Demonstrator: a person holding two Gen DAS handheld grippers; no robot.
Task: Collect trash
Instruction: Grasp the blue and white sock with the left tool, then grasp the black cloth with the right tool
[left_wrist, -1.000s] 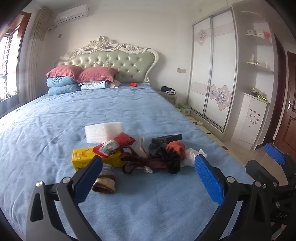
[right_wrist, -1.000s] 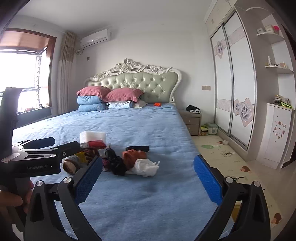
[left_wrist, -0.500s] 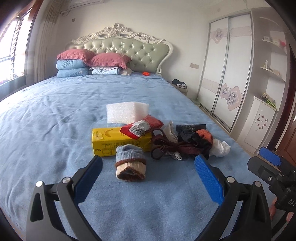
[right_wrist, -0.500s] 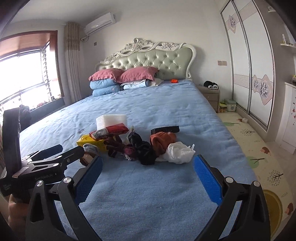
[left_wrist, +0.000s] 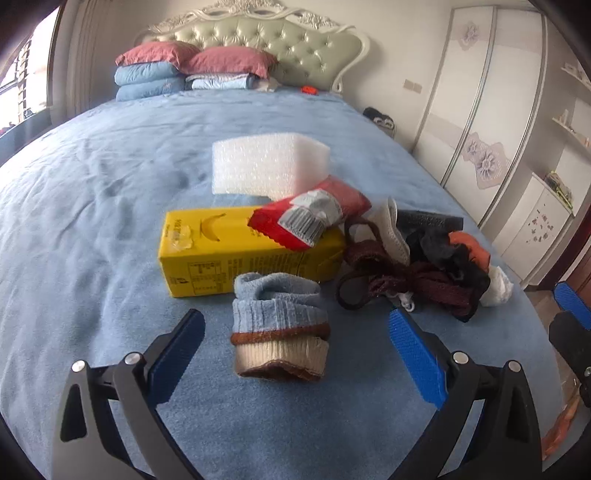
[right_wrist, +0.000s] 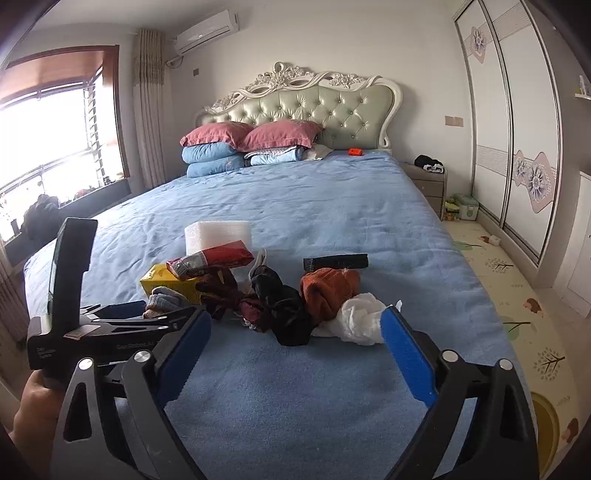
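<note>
Approaching trash pile | left gripper (left_wrist: 293, 334) gaping, empty, straddling rolled sock (left_wrist: 280, 325) near yellow carton (left_wrist: 236, 254) | right gripper (right_wrist: 293, 334) empty, narrowing before white tissue (right_wrist: 360, 319) | next: pick trash, skip clothing

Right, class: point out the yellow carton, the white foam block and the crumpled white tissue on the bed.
yellow carton (left_wrist: 236, 254): left wrist view, on its printed long side.
white foam block (left_wrist: 267, 166): left wrist view, on its front face.
crumpled white tissue (right_wrist: 360, 317): right wrist view, on its bunched middle.

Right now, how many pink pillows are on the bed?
2. One pink pillow sits atop the folded blue quilts by the headboard; the other pink pillow lies beside it, nearer the middle. More could be hidden behind.
</note>
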